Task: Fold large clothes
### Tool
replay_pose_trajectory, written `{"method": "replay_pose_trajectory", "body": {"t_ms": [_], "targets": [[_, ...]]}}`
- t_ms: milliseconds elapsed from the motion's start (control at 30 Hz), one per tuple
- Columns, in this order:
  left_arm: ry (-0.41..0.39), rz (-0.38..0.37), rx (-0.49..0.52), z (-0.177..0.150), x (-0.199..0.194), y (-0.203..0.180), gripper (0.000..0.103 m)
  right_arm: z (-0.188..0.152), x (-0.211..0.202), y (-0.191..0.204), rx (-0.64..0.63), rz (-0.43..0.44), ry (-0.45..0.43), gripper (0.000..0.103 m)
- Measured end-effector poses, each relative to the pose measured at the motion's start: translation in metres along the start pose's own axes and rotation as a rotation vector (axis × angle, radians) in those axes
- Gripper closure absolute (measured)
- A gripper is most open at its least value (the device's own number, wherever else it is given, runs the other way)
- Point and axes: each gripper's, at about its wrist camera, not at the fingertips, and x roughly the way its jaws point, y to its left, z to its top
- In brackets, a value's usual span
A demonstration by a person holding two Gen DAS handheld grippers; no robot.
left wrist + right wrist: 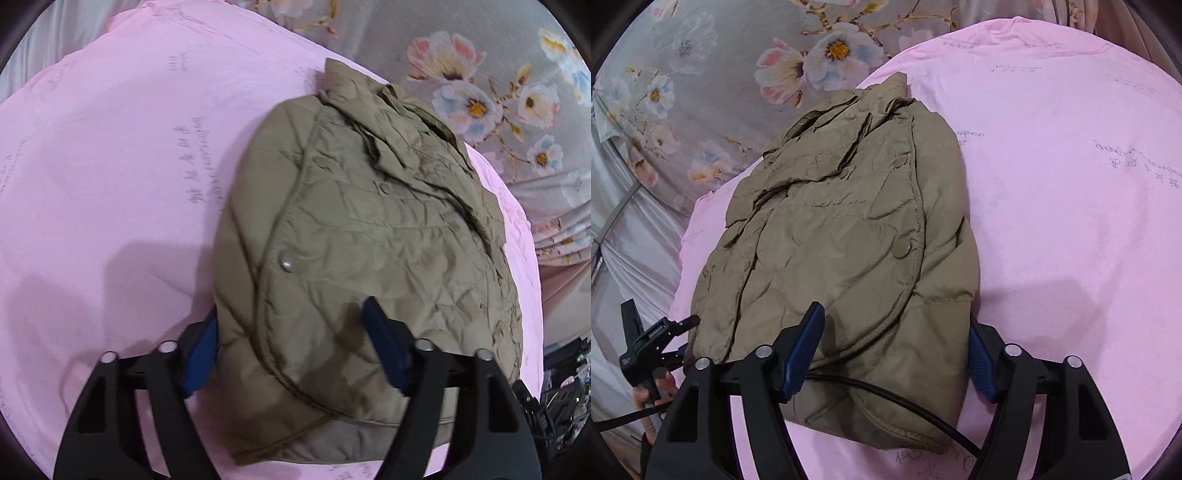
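Note:
An olive quilted jacket (369, 229) lies folded on a pink sheet (110, 166), collar at the far end and snap buttons along its front. My left gripper (291, 350) straddles the jacket's near hem: one blue pad (201, 354) sits at the jacket's edge and the other rests over the fabric, jaws apart. My right gripper (892, 358) straddles the near end of the jacket (842, 229) in the same way, with a black cable (886, 395) running between its fingers. In the right wrist view the left gripper (685, 338) shows at the jacket's near left corner, held by a hand (650, 395).
A grey bedcover with a flower print (480, 92) lies beyond the pink sheet (1071, 184). Dark clutter (561, 387) shows past the sheet's edge at the lower right of the left wrist view. Pale fabric (624, 240) hangs at the left of the right wrist view.

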Motion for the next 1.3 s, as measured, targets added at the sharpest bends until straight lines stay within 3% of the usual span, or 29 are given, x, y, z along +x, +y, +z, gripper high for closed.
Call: {"method": "replay_pose_trajectory", "body": {"t_ms": [67,100,133,167,367,533,733,833,933,1167,1300], "targets": [[0.008,0.002,0.025,0.0,-0.003,-0.007,0.071,0.003,-0.001,0.003,-0.007,0.0,0.023,0.083],[0.006,0.004,0.035,0.0,-0.007,-0.009,0.078,0.004,-0.005,0.005,-0.016,0.012,0.024,0.091],[0.0,-0.002,0.048,0.0,-0.014,-0.011,0.088,0.006,-0.011,0.007,-0.028,0.024,0.022,0.092],[-0.006,-0.022,0.053,0.0,-0.022,-0.011,0.092,0.008,-0.019,0.012,-0.053,0.031,0.017,0.094],[-0.079,-0.126,0.154,-0.015,-0.114,-0.016,0.095,-0.004,-0.09,0.048,-0.32,0.079,0.007,0.095],[-0.156,-0.21,0.25,-0.063,-0.216,-0.008,0.095,-0.056,-0.177,0.068,-0.584,0.125,0.044,0.095],[-0.235,-0.263,0.285,-0.119,-0.299,-0.001,0.095,-0.114,-0.264,0.065,-0.644,0.243,0.061,0.095],[-0.263,-0.267,0.303,-0.126,-0.311,-0.01,0.095,-0.12,-0.276,0.064,-0.619,0.275,0.023,0.095],[-0.293,-0.267,0.29,-0.113,-0.308,-0.017,0.095,-0.107,-0.277,0.064,-0.56,0.289,-0.049,0.095],[-0.357,-0.239,0.19,-0.047,-0.271,-0.021,0.094,-0.031,-0.254,0.064,-0.35,0.308,-0.242,0.095],[-0.363,-0.178,0.175,-0.009,-0.237,-0.032,0.094,0.011,-0.221,0.074,-0.277,0.298,-0.286,0.094]]}}
